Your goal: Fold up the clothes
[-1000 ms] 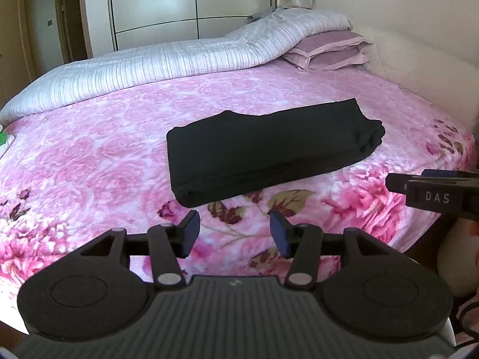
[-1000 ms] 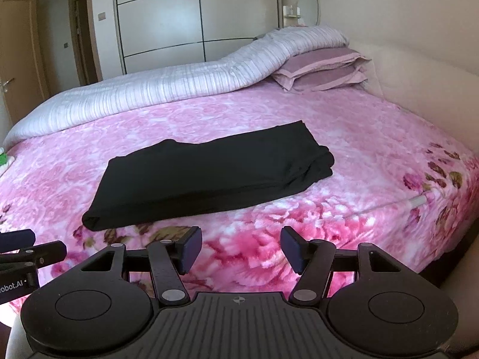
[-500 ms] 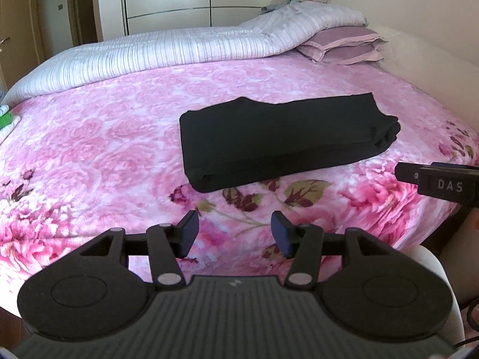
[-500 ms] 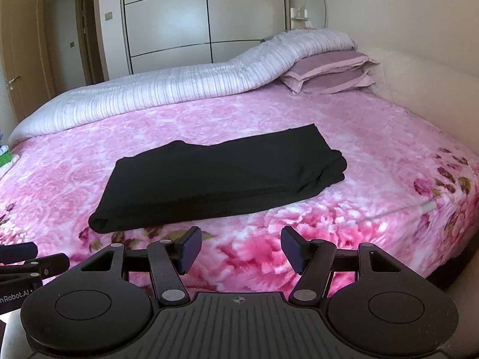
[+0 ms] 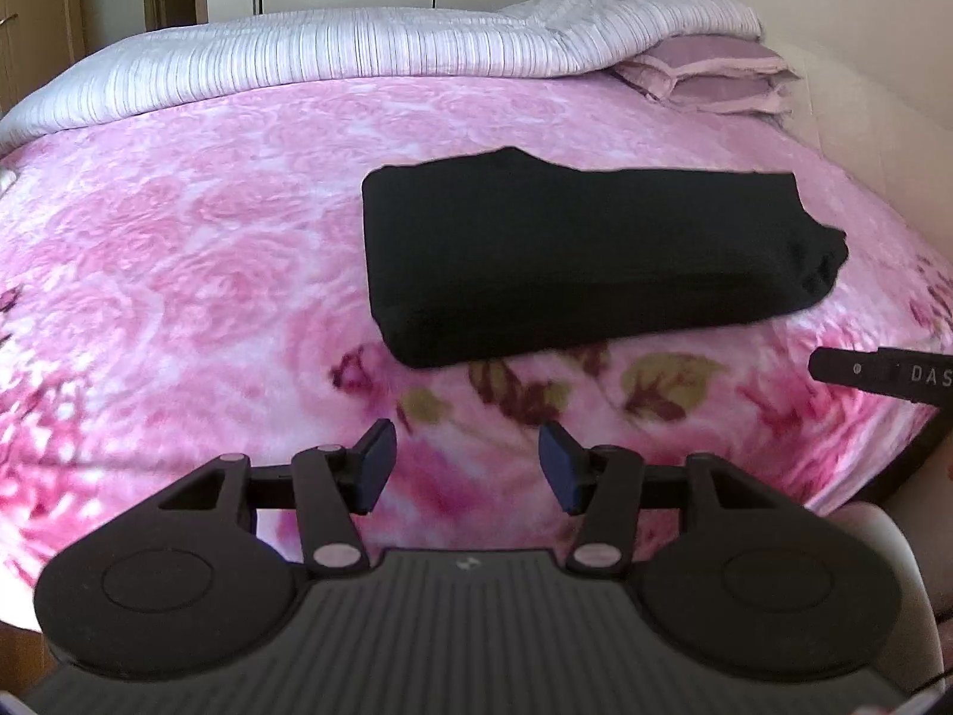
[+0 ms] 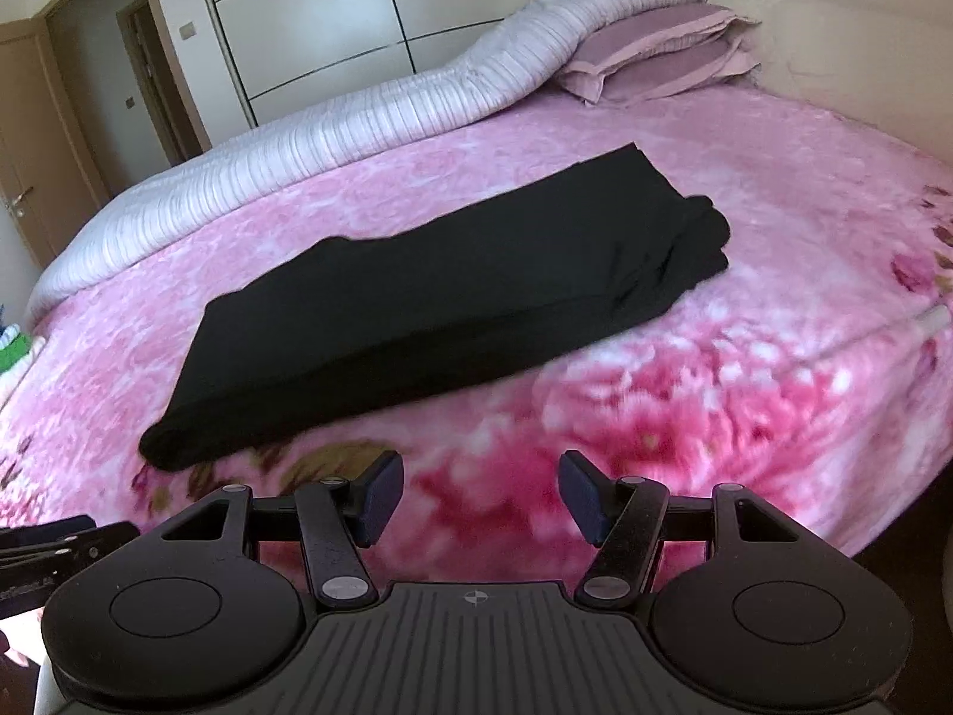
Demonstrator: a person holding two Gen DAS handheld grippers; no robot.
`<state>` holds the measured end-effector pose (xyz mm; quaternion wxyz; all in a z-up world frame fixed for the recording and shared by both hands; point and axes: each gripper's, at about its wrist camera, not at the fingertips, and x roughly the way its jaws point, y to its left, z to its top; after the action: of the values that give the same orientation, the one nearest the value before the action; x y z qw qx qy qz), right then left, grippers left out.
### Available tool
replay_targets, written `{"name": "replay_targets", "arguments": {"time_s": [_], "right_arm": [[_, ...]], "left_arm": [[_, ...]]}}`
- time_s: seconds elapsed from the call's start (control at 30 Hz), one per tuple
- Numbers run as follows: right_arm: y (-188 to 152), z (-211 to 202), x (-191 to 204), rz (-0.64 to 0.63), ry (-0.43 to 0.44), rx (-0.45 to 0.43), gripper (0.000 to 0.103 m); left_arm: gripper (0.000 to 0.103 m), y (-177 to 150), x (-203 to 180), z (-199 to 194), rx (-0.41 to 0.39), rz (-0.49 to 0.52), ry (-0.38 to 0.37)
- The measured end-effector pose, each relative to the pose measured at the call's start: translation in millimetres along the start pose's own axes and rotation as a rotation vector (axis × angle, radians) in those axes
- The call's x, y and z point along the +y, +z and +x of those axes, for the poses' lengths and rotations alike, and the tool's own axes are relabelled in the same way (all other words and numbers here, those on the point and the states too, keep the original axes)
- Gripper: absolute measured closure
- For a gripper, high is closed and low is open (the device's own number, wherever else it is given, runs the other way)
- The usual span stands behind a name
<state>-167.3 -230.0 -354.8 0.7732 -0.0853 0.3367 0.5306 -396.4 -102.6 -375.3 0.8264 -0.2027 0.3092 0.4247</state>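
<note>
A black garment (image 5: 572,262) lies folded into a long flat strip on the pink floral bedspread (image 5: 178,274); its thicker folded end points right. In the right wrist view the same black garment (image 6: 441,298) runs diagonally across the bed. My left gripper (image 5: 467,465) hovers open over the bedspread just short of the garment's near left corner, nothing between its fingers. My right gripper (image 6: 479,497) is open too, short of the garment's near edge. The right gripper's tip (image 5: 881,372) shows at the left wrist view's right edge.
A striped white duvet (image 5: 369,59) is piled along the far side of the bed, with mauve pillows (image 6: 661,53) by the padded headboard. A wardrobe (image 6: 310,18) and a door (image 6: 30,149) stand beyond. The bed's near edge drops off on the right.
Both grippers have moved forward toward the garment, which now looks larger and closer in both views. The garment itself has not moved. Both grippers stay open.
</note>
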Motion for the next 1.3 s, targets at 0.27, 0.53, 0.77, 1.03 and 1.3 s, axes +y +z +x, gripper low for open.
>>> {"name": "replay_targets", "arguments": {"time_s": [0.27, 0.53, 0.77, 1.03, 1.3], "right_arm": [[40, 53, 4, -0.139, -0.002, -0.114, 0.050], [10, 98, -22, -0.220, -0.014, -0.042, 0.056], [0, 68, 11, -0.438, 0.004, -0.077, 0.055], [-62, 72, 116, -1.089, 0.140, -0.139, 0.037], [-75, 93, 162, -1.298, 0.170, -0.174, 0.037]], "left_arm": [[0.059, 34, 22, 45, -0.072, -0.049, -0.015], [0.059, 6, 38, 66, -0.015, -0.010, -0.078], [0.063, 3, 69, 44, 0.029, -0.120, -0.118], [0.063, -2, 97, 26, 0.076, -0.185, -0.108], [0.063, -7, 118, 23, 0.073, -0.235, -0.145]]}}
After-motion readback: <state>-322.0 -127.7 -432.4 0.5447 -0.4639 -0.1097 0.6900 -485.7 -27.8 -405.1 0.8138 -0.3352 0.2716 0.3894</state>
